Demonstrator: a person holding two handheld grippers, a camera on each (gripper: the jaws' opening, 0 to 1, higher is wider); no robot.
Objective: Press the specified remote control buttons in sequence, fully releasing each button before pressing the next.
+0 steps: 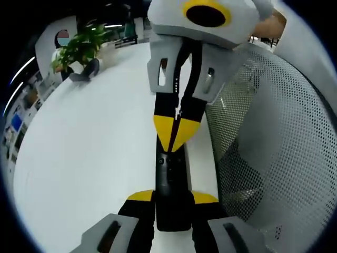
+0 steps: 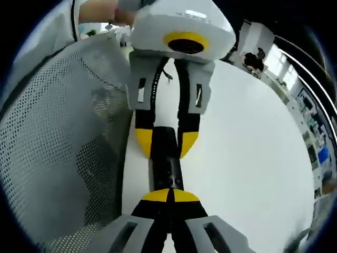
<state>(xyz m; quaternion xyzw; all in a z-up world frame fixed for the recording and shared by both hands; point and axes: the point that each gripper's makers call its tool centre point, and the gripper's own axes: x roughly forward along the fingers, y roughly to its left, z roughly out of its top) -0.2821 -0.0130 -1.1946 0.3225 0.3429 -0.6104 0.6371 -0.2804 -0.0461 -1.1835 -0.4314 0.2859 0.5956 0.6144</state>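
Closest in the left gripper view, the left gripper (image 1: 173,199) rises from the bottom edge with its yellow-tipped jaws clamped on either side of the near end of a black remote control (image 1: 171,182), which lies lengthwise on the white table (image 1: 89,158). Opposite it, the right gripper (image 1: 176,138) reaches in from the top, its two yellow tips pinched together into a single point that rests on the far end of the remote — jaws fully closed with nothing between them. Beside the remote, on the right of this view, a grey mesh chair back (image 1: 274,147) stands just past the table edge. Farther off, a leafy green plant (image 1: 81,47) sits at the far side of the table, with a person's hand (image 1: 271,23) above the right gripper.
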